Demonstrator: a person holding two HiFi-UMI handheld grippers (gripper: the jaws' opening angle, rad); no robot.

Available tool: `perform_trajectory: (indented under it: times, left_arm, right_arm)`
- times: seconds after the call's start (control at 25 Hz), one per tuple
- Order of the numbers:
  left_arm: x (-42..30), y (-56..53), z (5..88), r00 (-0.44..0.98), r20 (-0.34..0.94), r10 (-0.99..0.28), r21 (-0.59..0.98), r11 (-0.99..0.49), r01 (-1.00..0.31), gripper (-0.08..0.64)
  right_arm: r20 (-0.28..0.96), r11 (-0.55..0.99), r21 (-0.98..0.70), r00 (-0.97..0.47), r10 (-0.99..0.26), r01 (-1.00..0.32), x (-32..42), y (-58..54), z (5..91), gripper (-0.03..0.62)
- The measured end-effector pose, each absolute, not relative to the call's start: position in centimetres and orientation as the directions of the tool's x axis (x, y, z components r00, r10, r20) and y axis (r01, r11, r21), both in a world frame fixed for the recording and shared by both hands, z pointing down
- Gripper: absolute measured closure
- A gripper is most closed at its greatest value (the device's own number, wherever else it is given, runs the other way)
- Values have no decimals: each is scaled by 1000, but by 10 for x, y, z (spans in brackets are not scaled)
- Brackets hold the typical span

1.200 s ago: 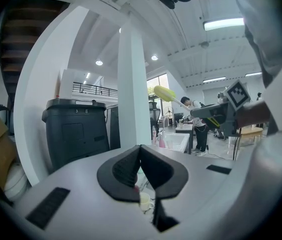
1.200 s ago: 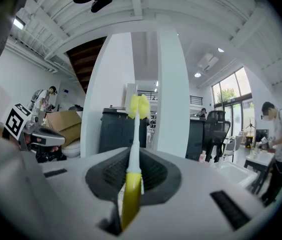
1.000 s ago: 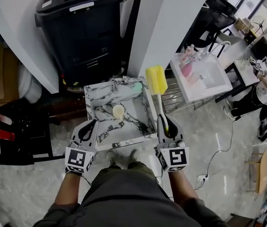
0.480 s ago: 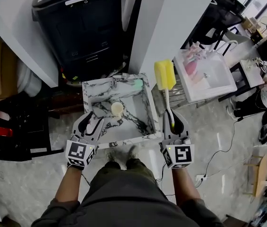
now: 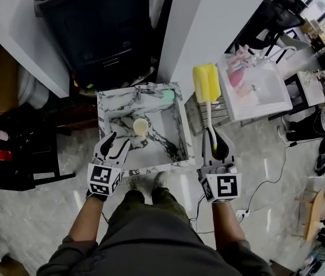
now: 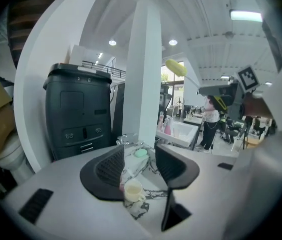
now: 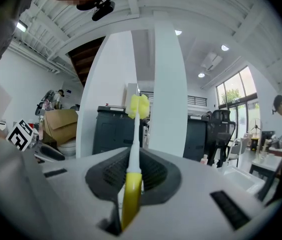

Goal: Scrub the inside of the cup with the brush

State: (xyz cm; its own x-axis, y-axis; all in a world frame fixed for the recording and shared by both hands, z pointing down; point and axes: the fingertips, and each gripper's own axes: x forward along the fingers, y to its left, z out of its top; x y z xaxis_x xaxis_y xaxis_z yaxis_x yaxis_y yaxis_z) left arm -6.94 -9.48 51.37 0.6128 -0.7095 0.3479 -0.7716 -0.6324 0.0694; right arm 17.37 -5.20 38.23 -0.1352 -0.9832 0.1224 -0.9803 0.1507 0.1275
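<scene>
A small cream cup point(image 5: 141, 126) stands upright in the middle of the marble-patterned sink point(image 5: 107, 102). My left gripper point(image 5: 116, 145) hovers over the sink's near left part, just short of the cup; its jaws are opening and hold nothing. In the left gripper view the cup point(image 6: 133, 190) sits low between the spread jaws of the left gripper point(image 6: 138, 167). My right gripper point(image 5: 214, 144), off the sink's right edge, is shut on the yellow handle of the brush point(image 5: 206, 83), whose yellow sponge head points away. In the right gripper view the brush point(image 7: 132, 176) rises from the right gripper point(image 7: 133, 173).
A green sponge point(image 5: 168, 95) lies in the sink's far right corner. A black bin point(image 5: 102, 27) stands behind the sink, a white pillar point(image 5: 208, 22) beside it. A white basin point(image 5: 254, 91) with pink items is at the right. A cable point(image 5: 266, 183) trails on the floor.
My left gripper's jaws went from closed to spread apart while it moved slightly forward toward the cup. The right gripper with the brush shifted a little right and forward.
</scene>
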Motion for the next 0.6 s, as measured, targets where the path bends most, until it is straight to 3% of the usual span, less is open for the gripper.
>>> perform_trajectory:
  times: [0.6]
  left_arm:
    - [-27,-114,683,475,608,-636,148,-497,-855,360]
  right_arm:
    - [166,175,105,-156,-974,-979,208,-84,417,558]
